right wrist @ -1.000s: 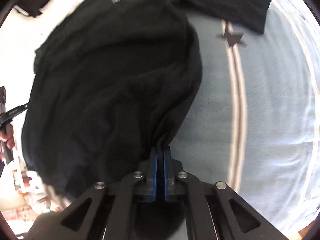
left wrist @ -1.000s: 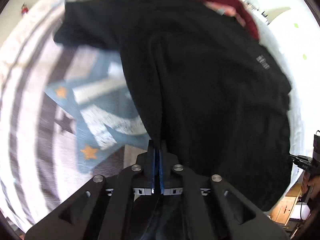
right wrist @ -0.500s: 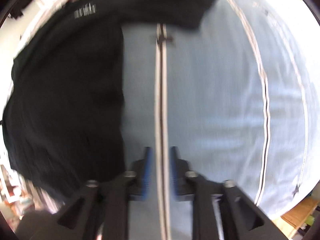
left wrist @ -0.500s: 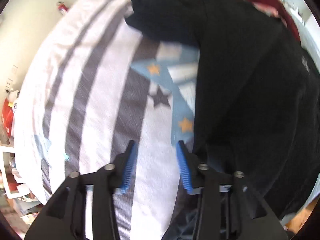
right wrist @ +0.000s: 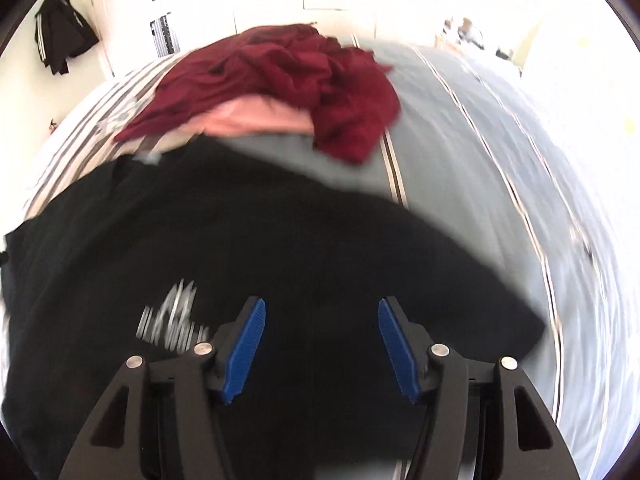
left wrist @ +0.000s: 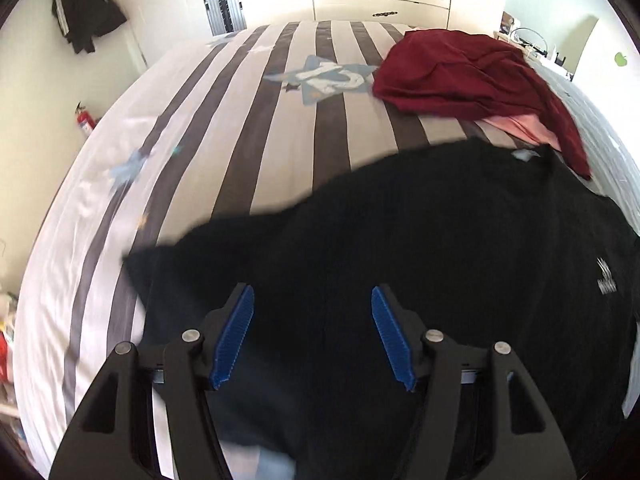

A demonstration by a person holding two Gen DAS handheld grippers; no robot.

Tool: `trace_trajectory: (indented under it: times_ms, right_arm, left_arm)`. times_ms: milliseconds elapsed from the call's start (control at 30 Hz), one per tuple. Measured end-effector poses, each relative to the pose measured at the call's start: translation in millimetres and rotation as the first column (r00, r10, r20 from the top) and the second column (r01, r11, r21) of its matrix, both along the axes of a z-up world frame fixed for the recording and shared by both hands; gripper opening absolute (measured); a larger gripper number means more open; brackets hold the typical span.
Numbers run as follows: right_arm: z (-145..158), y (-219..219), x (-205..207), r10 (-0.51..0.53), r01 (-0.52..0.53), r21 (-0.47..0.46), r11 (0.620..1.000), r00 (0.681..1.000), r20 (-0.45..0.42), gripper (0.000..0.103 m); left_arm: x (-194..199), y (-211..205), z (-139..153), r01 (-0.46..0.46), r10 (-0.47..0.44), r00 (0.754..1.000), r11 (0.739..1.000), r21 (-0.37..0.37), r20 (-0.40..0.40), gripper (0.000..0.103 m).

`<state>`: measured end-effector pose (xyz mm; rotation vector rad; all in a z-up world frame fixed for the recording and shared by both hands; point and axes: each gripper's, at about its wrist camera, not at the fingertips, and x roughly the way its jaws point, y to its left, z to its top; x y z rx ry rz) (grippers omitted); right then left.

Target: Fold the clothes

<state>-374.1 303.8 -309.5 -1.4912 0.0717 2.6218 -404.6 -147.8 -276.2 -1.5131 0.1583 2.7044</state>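
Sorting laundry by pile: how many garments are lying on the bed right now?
3 visible: the black T-shirt spread nearest the cameras, the maroon garment crumpled beyond it, and a pink garment peeking from under the maroon one. More may be hidden underneath.

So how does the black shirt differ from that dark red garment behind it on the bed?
The black shirt lies spread fairly flat, sleeve stretched out to the side; the dark red garment sits crumpled in a heap. The black shirt carries a small white logo on its chest; the dark red garment shows no print. The black shirt lies nearest the open grippers, the dark red garment farther back, partly over something pink. Both rest on the same bed, unfolded.
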Motion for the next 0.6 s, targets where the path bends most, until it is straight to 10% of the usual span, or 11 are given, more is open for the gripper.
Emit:
trace_trajectory:
  times_ms: [267, 500, 600]
  right_arm:
    - [-28, 17, -101, 0.045, -0.046, 0.048, 0.998, 0.999, 0.014, 0.055]
    - [-67, 28, -120, 0.077, -0.082, 0.041, 0.996, 0.992, 0.102, 0.056]
    - [-74, 31, -126, 0.081, -0.088, 0.06, 0.994, 0.991, 0.107, 0.067]
  left_arm:
    - [-133, 25, -54, 0.048, -0.044, 0.995, 0.998, -0.042, 0.09, 0.059]
    - [-149, 25, -79, 0.141, -0.14, 0.974, 0.99, 0.01, 0.18, 0.059]
    - [-147, 30, -78, 0.193, -0.199, 0.963, 0.98, 0.048, 0.18, 0.035]
